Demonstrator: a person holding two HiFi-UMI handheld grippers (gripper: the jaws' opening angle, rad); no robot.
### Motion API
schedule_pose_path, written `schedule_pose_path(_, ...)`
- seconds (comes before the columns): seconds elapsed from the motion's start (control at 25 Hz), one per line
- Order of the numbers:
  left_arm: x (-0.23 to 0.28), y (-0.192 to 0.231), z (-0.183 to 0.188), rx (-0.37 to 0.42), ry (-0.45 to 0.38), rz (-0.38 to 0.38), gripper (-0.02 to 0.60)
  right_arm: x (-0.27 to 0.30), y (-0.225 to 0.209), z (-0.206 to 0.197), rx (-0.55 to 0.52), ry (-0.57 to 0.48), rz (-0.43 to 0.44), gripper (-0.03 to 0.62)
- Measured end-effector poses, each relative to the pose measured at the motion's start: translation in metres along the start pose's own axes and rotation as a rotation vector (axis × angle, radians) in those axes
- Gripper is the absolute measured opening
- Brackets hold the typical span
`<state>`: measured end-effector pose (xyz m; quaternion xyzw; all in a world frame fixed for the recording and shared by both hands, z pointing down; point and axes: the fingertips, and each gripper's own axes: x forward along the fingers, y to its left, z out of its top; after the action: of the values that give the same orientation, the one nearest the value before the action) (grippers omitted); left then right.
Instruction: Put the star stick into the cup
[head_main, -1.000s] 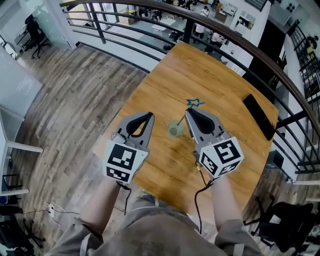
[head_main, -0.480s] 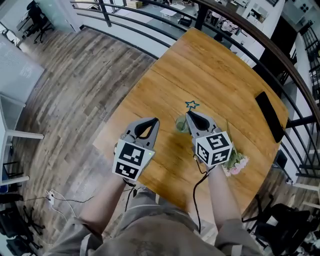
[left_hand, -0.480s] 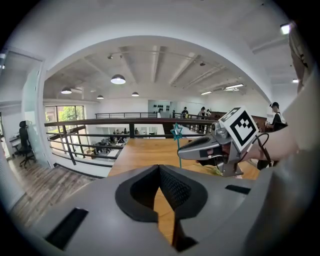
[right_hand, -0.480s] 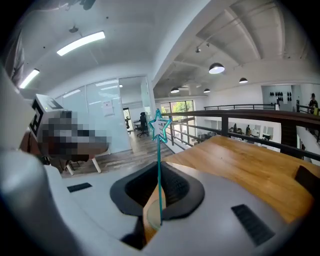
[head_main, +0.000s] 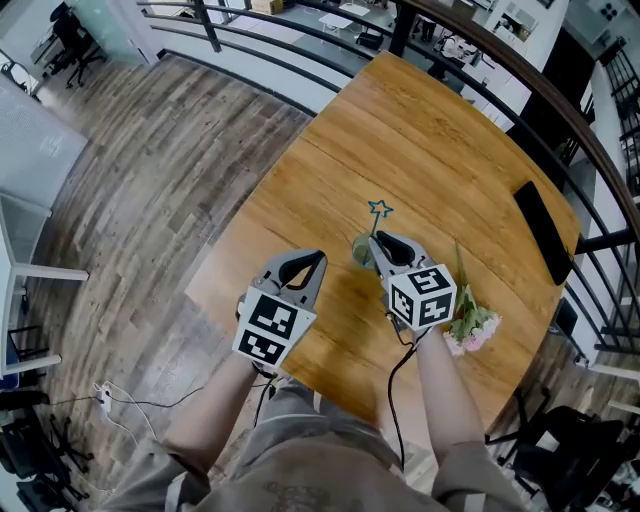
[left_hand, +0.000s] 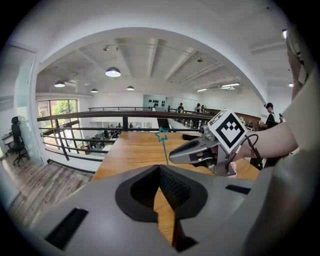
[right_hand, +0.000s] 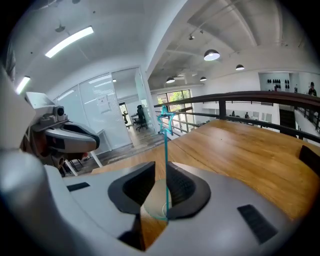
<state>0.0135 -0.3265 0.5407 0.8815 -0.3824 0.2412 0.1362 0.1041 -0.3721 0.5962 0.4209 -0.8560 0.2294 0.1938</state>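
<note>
Toward the table's (head_main: 430, 150) near edge, your right claw (head_main: 374, 239) sits narrowly parted around the star stick (head_main: 378, 210), over the cup (head_main: 358, 250); withdraw straight, without snagging. Left claw (head_main: 318, 257) closed, empty.

Cup (head_main: 360, 251): just a sliver showed in the head view. The tips of the right tongs (head_main: 374, 241) covered the rest.
Star stick (head_main: 376, 220): its foot was lost behind those same tips.
Flowers (head_main: 473, 326): too small to tell the kind.
Black slab (head_main: 543, 233): too small, couldn't tell what it was.
Counter (head_main: 420, 130): the near edge was buried under both forearms.
</note>
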Motion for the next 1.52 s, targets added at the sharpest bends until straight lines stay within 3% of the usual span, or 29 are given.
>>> schedule_pose_path(0.08,0.002,-0.002,-0.003,0.003,0.006,-0.007,0.015,-0.003,0.001,-0.003,0.013,0.007,0.004,0.146)
schedule_pose_path(0.24,-0.002,-0.001,0.001,0.015,0.0,-0.011,0.015,-0.014,0.007,0.009,-0.011,-0.017,0.006,0.153)
schedule_pose_path(0.56,-0.025,-0.002,0.039,0.067,-0.066,0.008,0.015,-0.069,0.033,0.075,-0.048,-0.17,0.023,0.086)
schedule_pose_path(0.72,-0.051,-0.009,0.073,0.057,-0.141,-0.012,0.015,-0.112,0.044,0.117,0.003,-0.299,0.026,0.071)
schedule_pose_path(0.92,-0.085,-0.022,0.107,0.101,-0.224,-0.008,0.015,-0.168,0.065,0.15,-0.033,-0.425,0.011,0.057)
schedule_pose_path(1.12,-0.119,-0.031,0.129,0.133,-0.288,-0.001,0.015,-0.211,0.09,0.155,-0.161,-0.446,-0.039,0.044)
schedule_pose_path(1.52,-0.161,-0.055,0.137,0.149,-0.356,0.01,0.016,-0.275,0.133,0.133,-0.198,-0.477,-0.022,0.034)
